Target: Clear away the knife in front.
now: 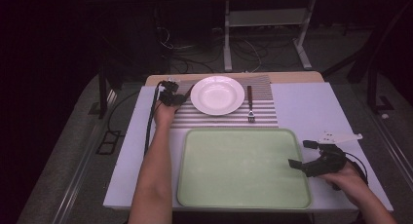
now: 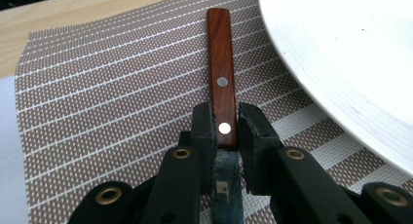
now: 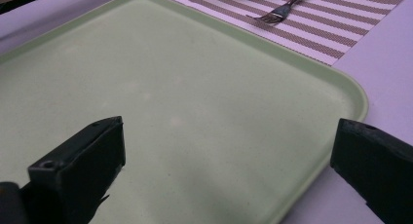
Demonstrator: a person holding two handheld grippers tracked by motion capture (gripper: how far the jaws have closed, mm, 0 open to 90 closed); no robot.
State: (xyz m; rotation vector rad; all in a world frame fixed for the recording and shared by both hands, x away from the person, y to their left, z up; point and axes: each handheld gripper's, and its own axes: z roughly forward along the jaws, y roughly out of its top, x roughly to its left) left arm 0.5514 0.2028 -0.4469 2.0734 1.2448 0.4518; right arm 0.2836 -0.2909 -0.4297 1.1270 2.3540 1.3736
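Left claw (image 2: 226,129) clenched on a wooden-handled utensil (image 2: 221,73), pads pressing both sides of the handle near its lower rivet; business end hidden beneath the claw. Handle flat on the striped placemat (image 2: 107,107), just left of the white plate (image 2: 350,63), close to the rim but apart from it. Same claw (image 1: 170,95) seen from above at the plate's (image 1: 217,94) left edge, forearm stretching back alongside the green tray (image 1: 243,168).

Right of the plate, a fork (image 1: 250,104) with matching wooden handle on the placemat (image 1: 263,114), tines toward the tray. Tray directly nearer than the plate, bare, its far rim touching or just short of the placemat's near edge.

Right claw (image 1: 303,156) released, jaws wide apart, hovering over the tray's right rim (image 3: 355,95), holding nothing. Fork (image 3: 287,7) visible beyond it.

Open worktop (image 1: 311,107) right of the placemat; narrow strip left of the claw before the worktop's edge. Little room between handle and plate rim.
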